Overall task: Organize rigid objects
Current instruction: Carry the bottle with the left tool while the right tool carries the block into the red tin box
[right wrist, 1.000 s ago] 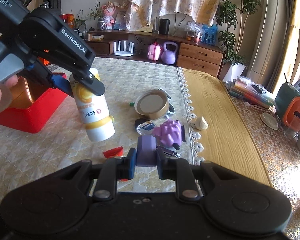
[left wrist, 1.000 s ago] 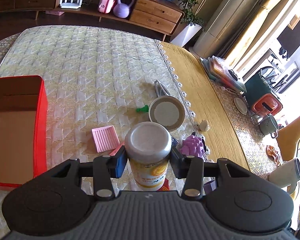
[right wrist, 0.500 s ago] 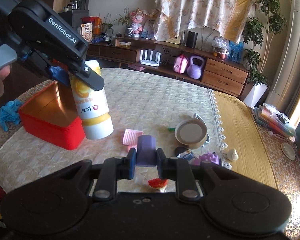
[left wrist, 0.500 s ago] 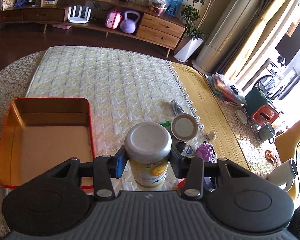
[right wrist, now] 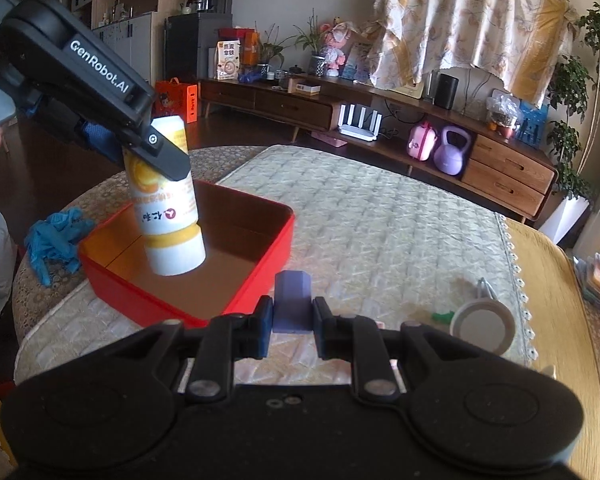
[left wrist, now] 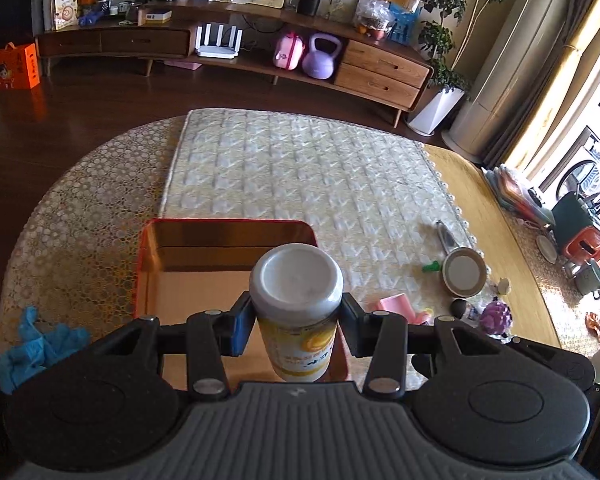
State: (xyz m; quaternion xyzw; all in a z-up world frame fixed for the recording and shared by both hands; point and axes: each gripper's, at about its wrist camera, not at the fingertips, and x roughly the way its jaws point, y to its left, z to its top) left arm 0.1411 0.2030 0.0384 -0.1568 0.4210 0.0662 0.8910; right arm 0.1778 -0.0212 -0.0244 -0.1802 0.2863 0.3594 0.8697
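Observation:
My left gripper point(left wrist: 294, 322) is shut on a white and yellow bottle point(left wrist: 298, 312) and holds it tilted above the open red box point(left wrist: 220, 226). The right wrist view shows the same bottle point(right wrist: 166, 208) hanging over the red box point(right wrist: 268, 272), not touching its floor. My right gripper point(right wrist: 293, 328) is shut on a small purple block point(right wrist: 293, 300), held above the quilted mat just right of the box.
On the mat to the right lie a round tin point(left wrist: 464, 272), a green piece point(left wrist: 431, 267), a pink tray point(left wrist: 392, 306), a purple grape toy point(left wrist: 496, 318) and a metal clip point(left wrist: 446, 234). Blue gloves point(right wrist: 54, 240) lie left of the box.
Both grippers moved left and up with their loads. The bottle is now over the red box, and the purple block has come close to the box's right wall.

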